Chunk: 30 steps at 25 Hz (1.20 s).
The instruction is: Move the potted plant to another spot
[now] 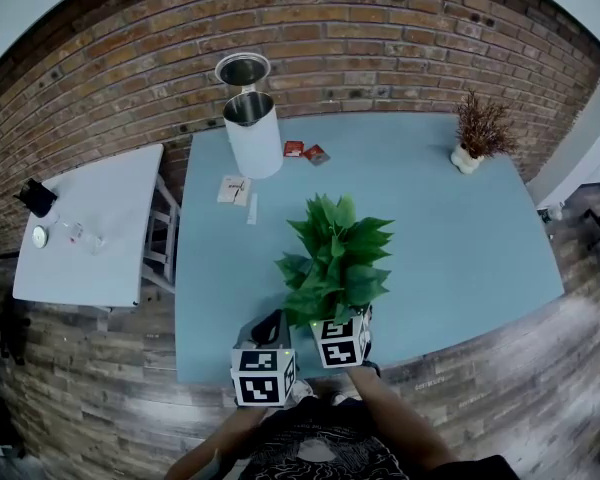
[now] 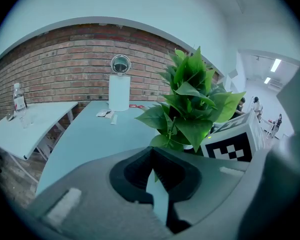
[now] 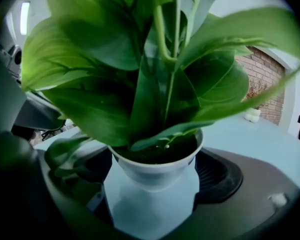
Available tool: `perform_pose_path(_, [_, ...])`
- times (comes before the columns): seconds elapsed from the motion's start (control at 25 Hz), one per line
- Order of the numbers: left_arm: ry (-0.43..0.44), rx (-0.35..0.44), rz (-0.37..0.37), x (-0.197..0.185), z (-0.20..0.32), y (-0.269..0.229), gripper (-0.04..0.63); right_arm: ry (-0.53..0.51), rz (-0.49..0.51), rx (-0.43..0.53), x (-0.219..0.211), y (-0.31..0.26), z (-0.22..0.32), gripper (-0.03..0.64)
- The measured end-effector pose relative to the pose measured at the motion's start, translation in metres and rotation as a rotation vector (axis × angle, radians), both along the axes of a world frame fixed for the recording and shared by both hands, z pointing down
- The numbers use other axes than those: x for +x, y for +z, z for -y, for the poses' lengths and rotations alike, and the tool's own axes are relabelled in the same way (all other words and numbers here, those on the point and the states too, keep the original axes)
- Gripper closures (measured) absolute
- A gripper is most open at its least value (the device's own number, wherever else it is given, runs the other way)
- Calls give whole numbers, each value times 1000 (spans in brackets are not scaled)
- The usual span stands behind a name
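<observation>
A leafy green potted plant stands near the front edge of the blue table. Its white pot sits on the table between the wide-set jaws of my right gripper, whose dark pads flank it on both sides without pressing on it. In the head view the right gripper is tucked under the leaves, with its marker cube behind. My left gripper hovers just left of the plant. The left gripper is shut, with only a thin slit of table showing and nothing in it.
A white bin with its lid up stands at the table's back left, with red packets and paper slips beside it. A dried plant in a small pot sits at the back right. A white side table stands left.
</observation>
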<state>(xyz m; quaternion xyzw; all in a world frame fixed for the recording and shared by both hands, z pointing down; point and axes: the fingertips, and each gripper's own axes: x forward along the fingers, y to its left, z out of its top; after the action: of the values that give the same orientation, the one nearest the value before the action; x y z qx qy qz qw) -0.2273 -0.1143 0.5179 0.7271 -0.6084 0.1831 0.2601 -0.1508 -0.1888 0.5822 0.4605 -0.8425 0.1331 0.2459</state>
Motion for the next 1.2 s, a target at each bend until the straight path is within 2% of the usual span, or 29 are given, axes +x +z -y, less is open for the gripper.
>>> perform_pose_path(0.24, [47,4,-13,4,2,4,595,23,-6,2,-2,4,6,117])
perform_pose_path(0.48, [53,4,-14,2,2,5,595,47,-49,16,4,-1,11,120])
perform_pose_path(1.2, [-34,21,-5,19,15,8,595,-71,-30,12,4,8,8,120])
